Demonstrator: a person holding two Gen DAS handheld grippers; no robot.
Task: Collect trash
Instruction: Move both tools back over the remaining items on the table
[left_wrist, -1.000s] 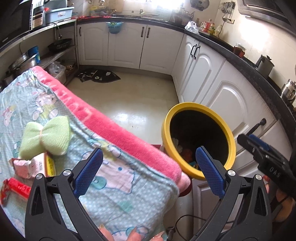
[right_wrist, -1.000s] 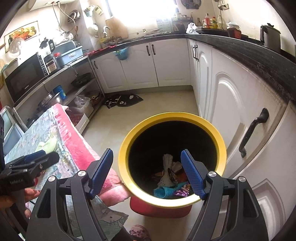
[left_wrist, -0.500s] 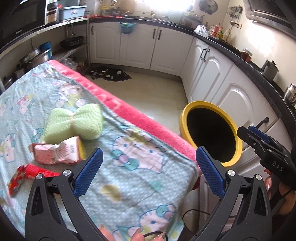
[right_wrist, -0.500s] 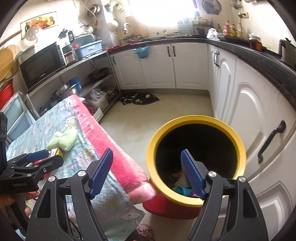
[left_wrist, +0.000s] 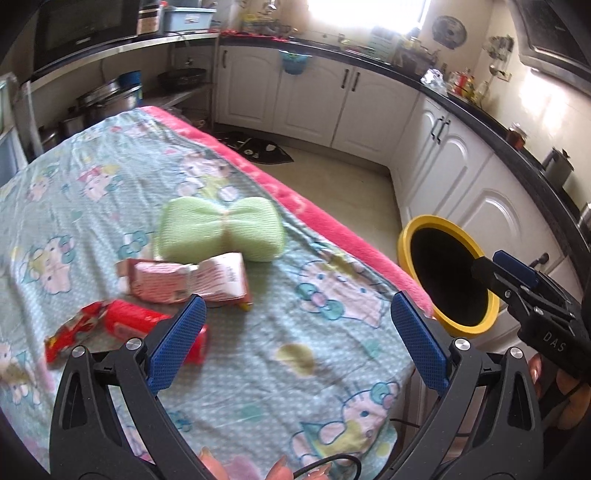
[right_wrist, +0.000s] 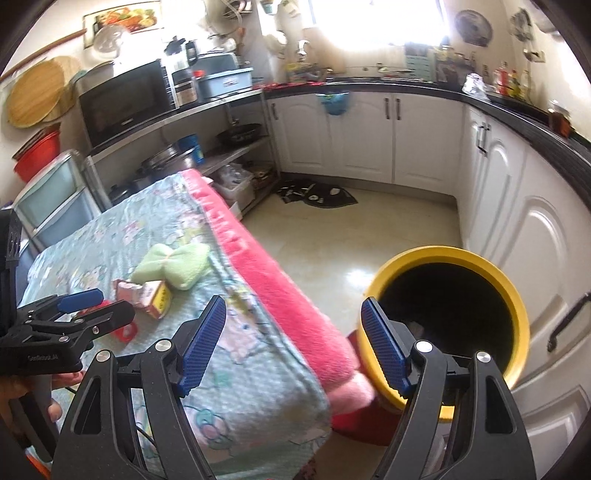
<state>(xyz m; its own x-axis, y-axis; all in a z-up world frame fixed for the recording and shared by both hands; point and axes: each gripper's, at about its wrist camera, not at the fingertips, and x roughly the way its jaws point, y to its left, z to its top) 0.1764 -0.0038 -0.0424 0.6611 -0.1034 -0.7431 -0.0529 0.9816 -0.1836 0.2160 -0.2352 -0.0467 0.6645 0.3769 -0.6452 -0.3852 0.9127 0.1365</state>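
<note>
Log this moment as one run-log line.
left gripper: open, empty, over red wrapper | right gripper: open, empty | pink carton, green sponge on table | yellow bin beside table

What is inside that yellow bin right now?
The round yellow plastic bin looks mostly black inside; one pale scrap shows near its rim. Anything deeper is hidden in shadow.

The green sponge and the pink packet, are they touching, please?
Cannot tell: in the left wrist view the pink packet overlaps the green sponge's near edge, without proving contact.
</note>
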